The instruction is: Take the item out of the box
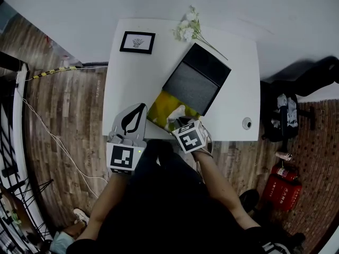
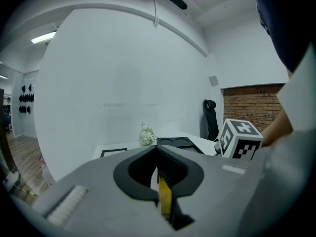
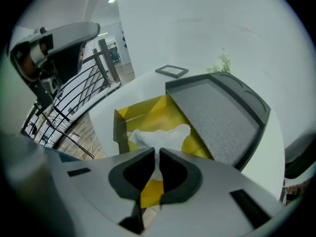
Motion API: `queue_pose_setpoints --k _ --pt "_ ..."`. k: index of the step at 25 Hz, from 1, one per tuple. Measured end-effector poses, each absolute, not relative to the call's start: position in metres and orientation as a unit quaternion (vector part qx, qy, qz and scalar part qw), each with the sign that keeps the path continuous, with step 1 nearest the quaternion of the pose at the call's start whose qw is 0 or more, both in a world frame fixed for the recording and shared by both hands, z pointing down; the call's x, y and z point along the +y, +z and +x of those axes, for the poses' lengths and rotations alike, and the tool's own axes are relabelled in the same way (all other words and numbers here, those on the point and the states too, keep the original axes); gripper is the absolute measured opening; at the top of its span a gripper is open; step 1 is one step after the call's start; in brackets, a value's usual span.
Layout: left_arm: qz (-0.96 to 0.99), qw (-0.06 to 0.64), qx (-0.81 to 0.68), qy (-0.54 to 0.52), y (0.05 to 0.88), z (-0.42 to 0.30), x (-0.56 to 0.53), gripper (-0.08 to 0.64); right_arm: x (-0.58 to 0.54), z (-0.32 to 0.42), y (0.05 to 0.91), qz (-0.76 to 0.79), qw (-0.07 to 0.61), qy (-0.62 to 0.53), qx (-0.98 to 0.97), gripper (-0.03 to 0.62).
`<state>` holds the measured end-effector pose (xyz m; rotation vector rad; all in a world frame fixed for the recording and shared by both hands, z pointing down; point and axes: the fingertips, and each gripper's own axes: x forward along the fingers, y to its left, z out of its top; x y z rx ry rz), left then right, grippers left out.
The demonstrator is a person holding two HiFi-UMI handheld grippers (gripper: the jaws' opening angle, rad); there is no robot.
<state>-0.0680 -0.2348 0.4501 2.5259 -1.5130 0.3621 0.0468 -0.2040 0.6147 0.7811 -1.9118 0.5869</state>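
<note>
Your R gripper (image 3: 158, 152) tips steeply down over the near end of the box (image 3: 118, 128), jaws nearly together and pinching a white crumpled sheet (image 3: 160, 135), tissue or thin paper, can't tell which. The sheet sits inside the box at its near end. Its wide part lies left-right across the yellow lining, w/ a narrow tail running nearward into your jaws. It's soft, creased and ragged-edged. Your L gripper (image 2: 157, 149) is over the table (image 1: 132, 78) edge, just left of the box, jaws pressed together w/ nothing held. Beyond the sheet, the black lid (image 1: 193, 83) w/ grey foam lies open to the far right. Farther off are a framed picture (image 1: 137, 42) at far left and white flowers (image 1: 186, 28) right of it.
</note>
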Motion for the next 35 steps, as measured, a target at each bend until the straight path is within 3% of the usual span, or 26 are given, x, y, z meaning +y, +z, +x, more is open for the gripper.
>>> queue_pose_setpoints --k 10,15,19,23,26,35 --pt "0.858 0.067 -0.498 0.104 0.431 -0.055 -0.230 0.011 -0.216 0.043 0.537 0.372 0.396 0.194 -0.817 0.031" --pt "0.866 0.017 -0.491 0.097 0.407 -0.051 -0.235 0.011 -0.229 0.048 0.485 0.416 0.345 0.148 -0.828 0.026" --pt "0.865 0.028 -0.497 0.069 0.386 -0.048 -0.233 0.011 -0.236 0.052 0.438 0.453 0.293 0.106 -0.835 0.025" --pt "0.867 -0.032 -0.492 0.069 0.358 -0.047 -0.235 0.011 -0.241 0.057 0.388 0.492 0.233 0.055 -0.837 0.025" --pt "0.864 -0.002 -0.501 0.041 0.343 -0.045 -0.231 0.011 -0.240 0.064 0.355 0.520 0.191 0.016 -0.832 0.025" --pt "0.859 -0.032 -0.511 0.011 0.297 -0.048 -0.229 0.011 -0.229 0.090 0.282 0.582 0.078 -0.070 -0.806 0.025"
